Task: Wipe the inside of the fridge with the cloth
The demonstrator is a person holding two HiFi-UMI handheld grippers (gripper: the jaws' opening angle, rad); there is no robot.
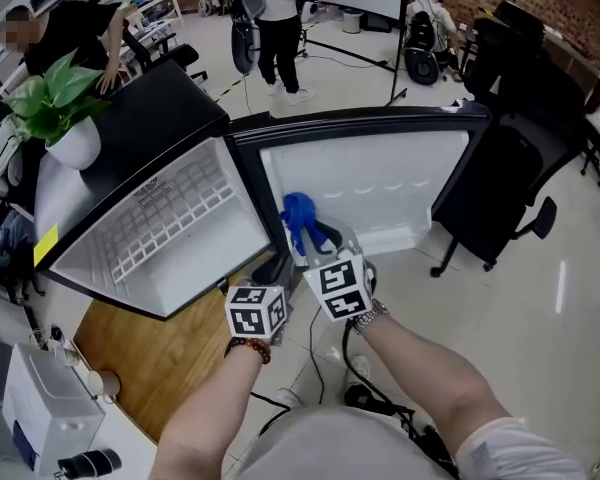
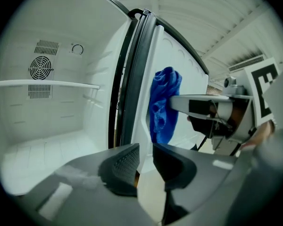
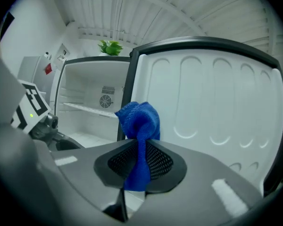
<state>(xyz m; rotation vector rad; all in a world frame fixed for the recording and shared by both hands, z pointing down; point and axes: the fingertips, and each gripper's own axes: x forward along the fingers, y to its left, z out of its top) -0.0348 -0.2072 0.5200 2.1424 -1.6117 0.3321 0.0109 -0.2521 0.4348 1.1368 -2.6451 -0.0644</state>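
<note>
Gripping the blue cloth [image 3: 139, 119] tight between its pads, the right gripper [image 3: 140, 161] holds it just in front of the fridge door [image 1: 380, 183], whose white inner liner fills the middle of the head view. Most of the cloth bunches above the jaws and a short tail hangs below; whether it touches the liner I cannot tell. The left gripper [image 2: 146, 157] sits just beside it at lower left, its fingers slightly apart with nothing between them, pointing at the dark seal where door meets cabinet. The fridge [image 1: 180, 228] stands open at left, with a shelf [image 2: 42, 84] and a round fan vent [image 2: 40, 68] inside. A potted plant [image 1: 55, 103] stands on its black top.
</note>
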